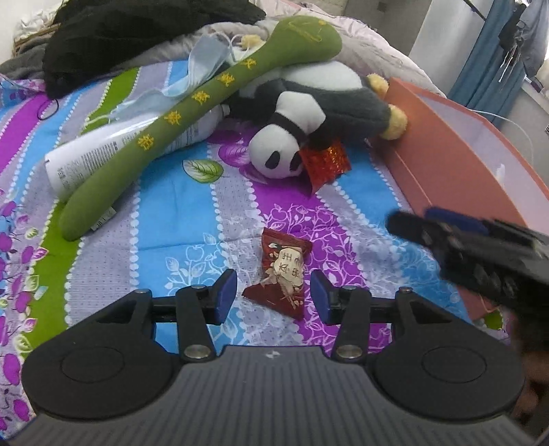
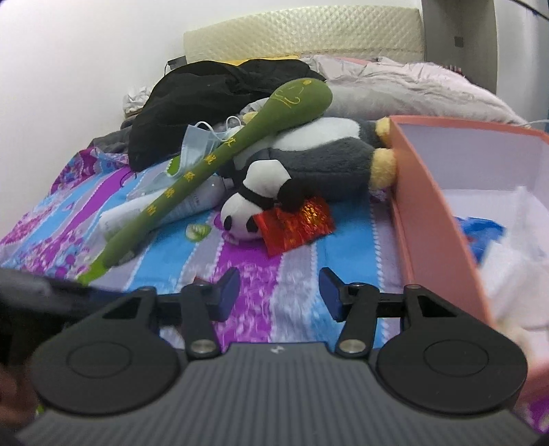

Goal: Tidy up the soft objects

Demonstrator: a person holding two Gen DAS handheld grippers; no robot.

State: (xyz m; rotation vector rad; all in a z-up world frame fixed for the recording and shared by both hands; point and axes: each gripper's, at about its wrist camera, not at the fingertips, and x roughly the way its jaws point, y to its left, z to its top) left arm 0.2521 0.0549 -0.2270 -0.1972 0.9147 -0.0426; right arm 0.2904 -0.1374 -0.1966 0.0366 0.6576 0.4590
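A dark red snack packet [image 1: 283,274] lies flat on the striped bedsheet [image 1: 178,206], between the blue pads of my left gripper [image 1: 273,295], which is open and does not press on it. My right gripper [image 2: 280,291] is open over bare sheet with nothing between its fingers; in the left wrist view it reaches in from the right. Further back lie a small panda plush [image 1: 281,151] [image 2: 247,209], a shiny red packet [image 1: 326,161] [image 2: 298,223], a long green plush [image 1: 192,113] [image 2: 192,178] and a grey-and-white plush [image 1: 339,92] [image 2: 326,157].
A pink box [image 2: 422,212] stands open on the right with a blue packet [image 2: 483,233] and something white inside. A white bottle [image 1: 99,154], blue face masks [image 1: 202,65] and a black garment [image 1: 137,31] lie behind the green plush. Crumpled bedding fills the far end.
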